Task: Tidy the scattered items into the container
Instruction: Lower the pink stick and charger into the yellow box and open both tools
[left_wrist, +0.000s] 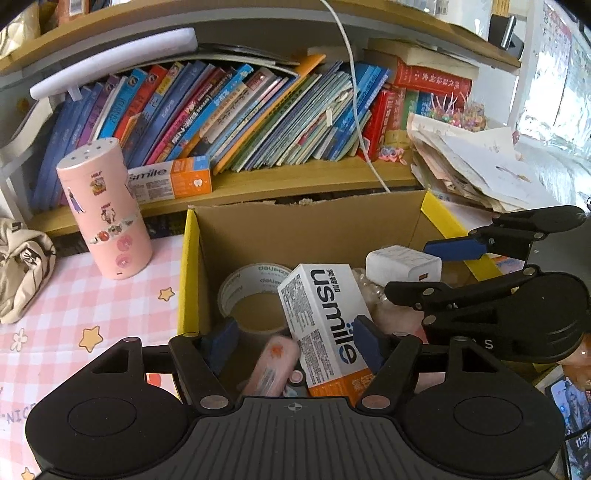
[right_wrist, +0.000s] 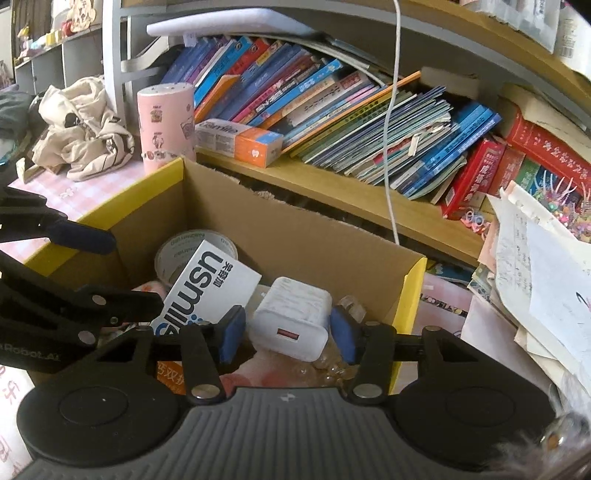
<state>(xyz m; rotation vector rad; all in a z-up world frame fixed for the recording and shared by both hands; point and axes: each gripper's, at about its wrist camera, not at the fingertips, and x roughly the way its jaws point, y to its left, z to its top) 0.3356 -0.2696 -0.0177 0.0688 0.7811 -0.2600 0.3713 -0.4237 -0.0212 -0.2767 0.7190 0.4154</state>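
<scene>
"usmile" in big dark letters on the white and orange box (left_wrist: 325, 328) inside the cardboard box (left_wrist: 310, 229). "usmile" again on a second white and orange box (left_wrist: 171, 179) up on the shelf (left_wrist: 295, 181). "deli" in green on the tape roll (left_wrist: 255, 291). "NIC" on the pink checked cloth (left_wrist: 74, 306). "Robot.AI" on the left gripper (right_wrist: 110, 266), seen from the right wrist.
</scene>
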